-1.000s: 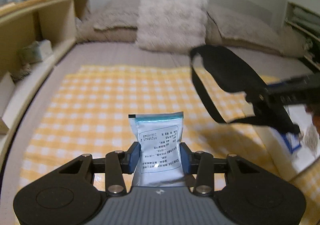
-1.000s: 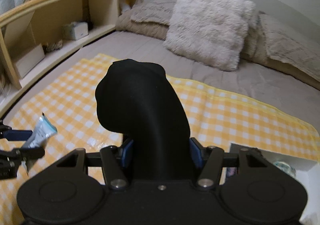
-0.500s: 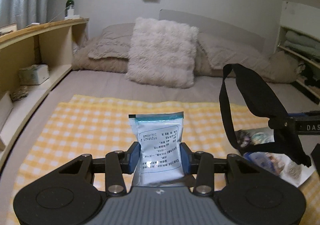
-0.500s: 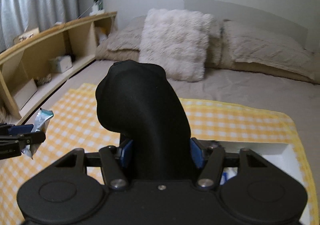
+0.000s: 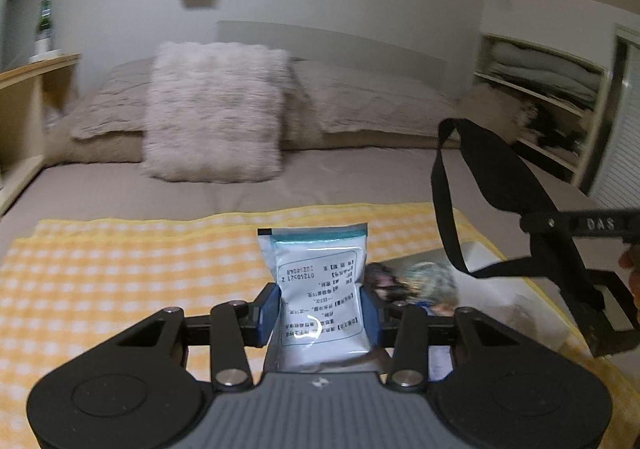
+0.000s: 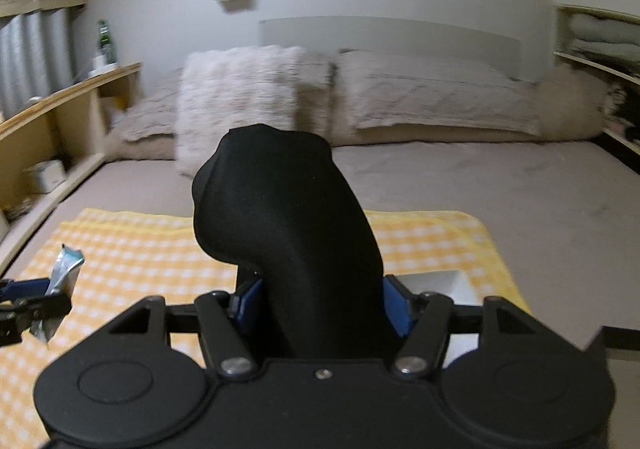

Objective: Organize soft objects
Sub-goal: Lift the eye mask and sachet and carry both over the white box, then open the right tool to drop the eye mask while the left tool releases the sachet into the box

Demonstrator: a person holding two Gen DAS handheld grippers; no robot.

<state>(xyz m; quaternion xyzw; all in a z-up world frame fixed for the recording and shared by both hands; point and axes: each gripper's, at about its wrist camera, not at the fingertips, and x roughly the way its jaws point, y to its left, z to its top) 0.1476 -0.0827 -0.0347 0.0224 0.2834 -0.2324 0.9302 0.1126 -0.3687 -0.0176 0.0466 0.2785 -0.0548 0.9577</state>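
My left gripper [image 5: 318, 311] is shut on a silvery-white sachet [image 5: 320, 285] with a teal top band, held upright above the yellow checked cloth [image 5: 120, 273]. My right gripper [image 6: 322, 303] is shut on a black eye mask [image 6: 284, 225], which stands up and hides what lies straight ahead. In the left wrist view the mask [image 5: 500, 185] and its strap [image 5: 448, 225] hang at the right, above a white box [image 5: 492, 289]. In the right wrist view the sachet [image 6: 64, 273] shows at the far left.
The cloth lies on a grey bed [image 6: 520, 193]. A fluffy pillow [image 5: 216, 109] and flat pillows [image 6: 432, 97] stand at the headboard. Wooden shelves [image 6: 52, 121] run along the left, a cupboard with linen [image 5: 548, 89] at the right. The box holds patterned items [image 5: 416, 285].
Both grippers have tilted up and swung to the right, so more wall shows. The white box has come nearer to the middle below both grippers. Both holds are unchanged.
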